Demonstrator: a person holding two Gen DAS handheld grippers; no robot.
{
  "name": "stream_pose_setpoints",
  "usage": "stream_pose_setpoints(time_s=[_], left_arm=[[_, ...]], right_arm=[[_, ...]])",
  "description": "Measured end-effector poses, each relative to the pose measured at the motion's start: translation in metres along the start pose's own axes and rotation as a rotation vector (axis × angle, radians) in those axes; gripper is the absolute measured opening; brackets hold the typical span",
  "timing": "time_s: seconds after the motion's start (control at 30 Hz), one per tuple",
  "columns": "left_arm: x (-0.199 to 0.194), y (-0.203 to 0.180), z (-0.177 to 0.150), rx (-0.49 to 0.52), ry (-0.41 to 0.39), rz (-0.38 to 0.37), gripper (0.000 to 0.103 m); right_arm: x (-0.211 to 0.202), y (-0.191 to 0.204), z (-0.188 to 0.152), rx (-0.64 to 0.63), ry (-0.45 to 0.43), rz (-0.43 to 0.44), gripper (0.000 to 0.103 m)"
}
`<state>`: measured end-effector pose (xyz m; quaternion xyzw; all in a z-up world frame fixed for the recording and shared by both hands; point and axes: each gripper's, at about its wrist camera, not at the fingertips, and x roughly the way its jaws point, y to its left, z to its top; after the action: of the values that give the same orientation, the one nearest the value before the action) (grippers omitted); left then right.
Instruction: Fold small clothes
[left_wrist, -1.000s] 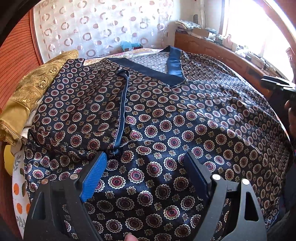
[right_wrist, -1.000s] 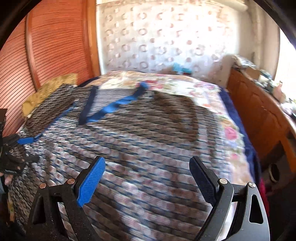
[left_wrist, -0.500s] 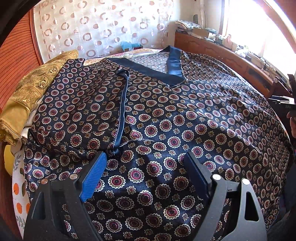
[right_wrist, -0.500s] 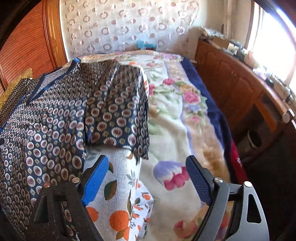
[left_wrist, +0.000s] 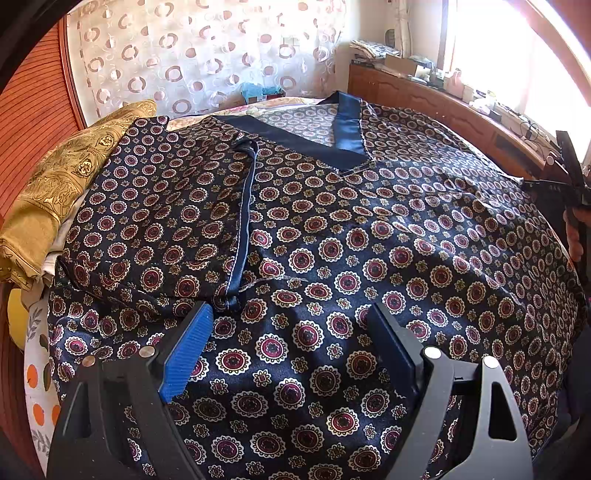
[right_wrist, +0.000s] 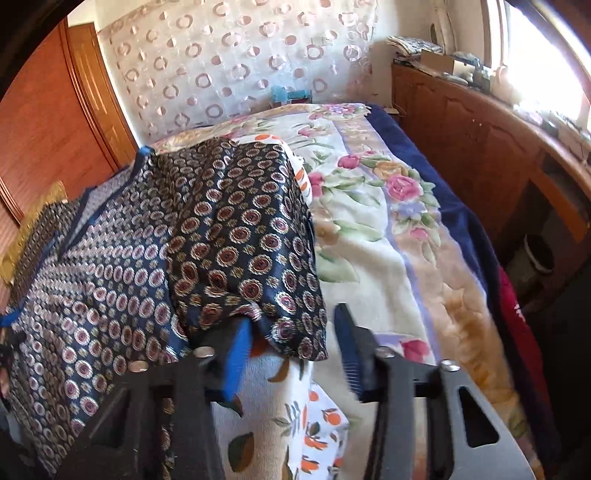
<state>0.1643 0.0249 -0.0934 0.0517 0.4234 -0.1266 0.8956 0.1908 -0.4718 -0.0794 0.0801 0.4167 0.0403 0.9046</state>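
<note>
bed (right_wrist: 373, 266) w/ floral blanket | navy medallion-print satin top (left_wrist: 332, 236) spread flat over bed, V-neck far side | gold cushion (left_wrist: 62, 192) at top's L edge | wood cabinet (right_wrist: 480, 147) R of bed | L gripper (left_wrist: 291, 347) spread wide above fabric, nothing between | R gripper (right_wrist: 291, 350) jaws just been closing, sleeve hem (right_wrist: 288, 328) between, pads not pinching yet

My bed (right_wrist: 373, 280) wears a cream floral blanket (right_wrist: 362, 236) over an orange-print sheet (right_wrist: 317, 417) — across it lies the dark patterned satin top (left_wrist: 332, 236), one sleeve folded inward — beside a gold cushion (left_wrist: 62, 184).
</note>
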Motion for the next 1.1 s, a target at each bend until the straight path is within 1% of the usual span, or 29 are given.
stream_pose_setpoints(time_s=[0.03, 0.07, 0.13, 0.17, 0.2, 0.3, 0.4, 0.53, 0.6, 0.7, 0.77, 0.83, 0.9, 0.93, 0.97, 1.0, 1.03, 1.07, 1.1], left_arm=[[0.0, 0.0, 0.0, 0.0, 0.001, 0.0, 0.086], [0.0, 0.0, 0.0, 0.0, 0.001, 0.0, 0.086], [0.0, 0.0, 0.0, 0.0, 0.0, 0.0, 0.086], [0.0, 0.0, 0.0, 0.0, 0.0, 0.0, 0.086], [0.0, 0.0, 0.0, -0.001, 0.0, 0.0, 0.086], [0.0, 0.0, 0.0, 0.0, 0.001, 0.0, 0.086], [0.0, 0.0, -0.001, 0.0, 0.0, 0.001, 0.086], [0.0, -0.001, 0.0, 0.0, 0.0, 0.0, 0.086], [0.0, -0.001, -0.001, -0.001, 0.0, 0.0, 0.086], [0.0, -0.001, -0.001, -0.001, 0.0, 0.0, 0.086], [0.0, -0.002, -0.001, -0.001, 0.0, 0.001, 0.086], [0.0, -0.001, -0.001, -0.001, 0.0, 0.001, 0.086], [0.0, -0.001, -0.001, -0.001, 0.0, 0.0, 0.086], [0.0, -0.001, -0.001, -0.001, 0.0, 0.0, 0.086], [-0.001, -0.001, -0.001, -0.001, -0.001, 0.0, 0.086], [-0.001, -0.001, -0.001, -0.001, -0.001, 0.0, 0.086], [-0.001, -0.001, -0.001, -0.002, -0.001, -0.001, 0.086], [-0.001, -0.001, 0.0, -0.004, -0.002, -0.002, 0.086], [-0.002, 0.0, 0.001, -0.008, -0.001, 0.0, 0.086]], right_arm=[[0.0, -0.001, 0.0, -0.001, 0.0, 0.008, 0.025], [0.0, 0.002, -0.002, -0.004, -0.002, -0.001, 0.022], [-0.004, 0.006, -0.004, -0.011, -0.021, -0.044, 0.008], [-0.009, 0.007, -0.004, -0.008, -0.04, -0.078, 0.007], [-0.014, 0.006, -0.003, 0.0, -0.062, -0.093, 0.005], [-0.029, 0.01, 0.006, 0.009, -0.125, -0.096, 0.003], [-0.046, 0.028, 0.016, -0.029, -0.185, -0.096, 0.002], [-0.065, 0.068, 0.023, -0.123, -0.252, -0.021, 0.002], [-0.069, 0.091, 0.024, -0.188, -0.264, 0.021, 0.002], [-0.07, 0.126, 0.014, -0.278, -0.244, 0.105, 0.002], [-0.066, 0.143, 0.001, -0.336, -0.198, 0.138, 0.002], [-0.055, 0.151, -0.016, -0.369, -0.13, 0.144, 0.002], [-0.045, 0.149, -0.026, -0.383, -0.071, 0.127, 0.002], [-0.042, 0.145, -0.033, -0.382, -0.044, 0.122, 0.003], [-0.04, 0.139, -0.039, -0.375, -0.023, 0.119, 0.006], [-0.038, 0.134, -0.042, -0.367, -0.011, 0.111, 0.014], [-0.04, 0.127, -0.047, -0.359, -0.007, 0.1, 0.02], [-0.043, 0.121, -0.05, -0.352, -0.007, 0.095, 0.022], [-0.047, 0.114, -0.053, -0.343, -0.008, 0.09, 0.029]])
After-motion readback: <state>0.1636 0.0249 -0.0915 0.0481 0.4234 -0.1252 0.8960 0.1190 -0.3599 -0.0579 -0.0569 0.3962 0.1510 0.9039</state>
